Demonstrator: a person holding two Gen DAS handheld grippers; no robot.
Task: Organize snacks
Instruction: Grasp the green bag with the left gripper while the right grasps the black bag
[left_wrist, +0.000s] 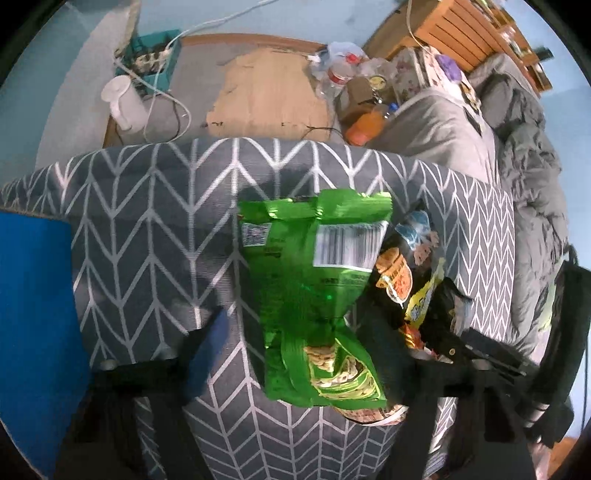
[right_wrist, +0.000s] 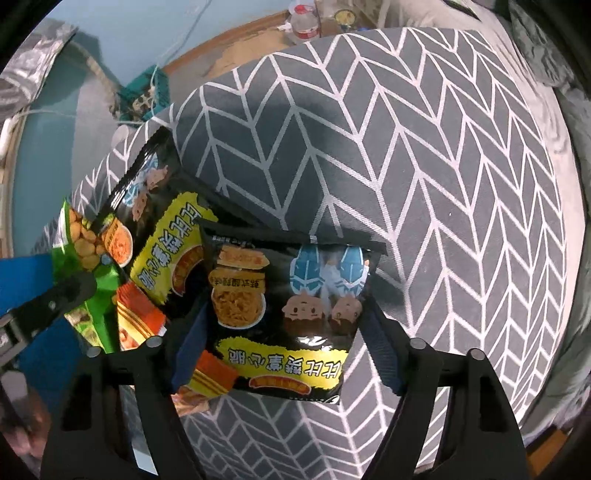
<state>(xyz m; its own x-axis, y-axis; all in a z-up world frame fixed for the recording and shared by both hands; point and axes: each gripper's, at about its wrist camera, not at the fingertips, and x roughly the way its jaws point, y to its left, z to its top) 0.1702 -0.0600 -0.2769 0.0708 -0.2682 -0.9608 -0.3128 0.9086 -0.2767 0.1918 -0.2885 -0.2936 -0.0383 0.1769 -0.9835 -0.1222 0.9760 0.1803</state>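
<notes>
Closest to the left cam are the black fingers of the left gripper (left_wrist: 291, 325), pointing down at the patterned cloth (left_wrist: 147, 229). The green bag (left_wrist: 317, 295) sits right between them, running lengthwise up the middle with its barcode end farthest from the gripper. The bag is pinched in at the waist where the fingers sit, but the right finger is hidden behind it, so I can't tell for sure if it's clamped or just straddled.

Right gripper (right_wrist: 284, 332) is also aimed down, blue pads on both sides of a black bag (right_wrist: 288, 314) lying flat on the cloth. Both pads look right up against the bag's edges, though I can't say whether they're actually squeezing it.

Moving outward: a second black bag (right_wrist: 159, 229) lies just left of and partly under the first, an orange bag (right_wrist: 140, 321) pokes out under both, and the green one is at the far left with the other gripper on it.

Past the cloth's edge there's cardboard (left_wrist: 269, 96), bottles (left_wrist: 343, 74) and a grey blanket (left_wrist: 517, 155).
</notes>
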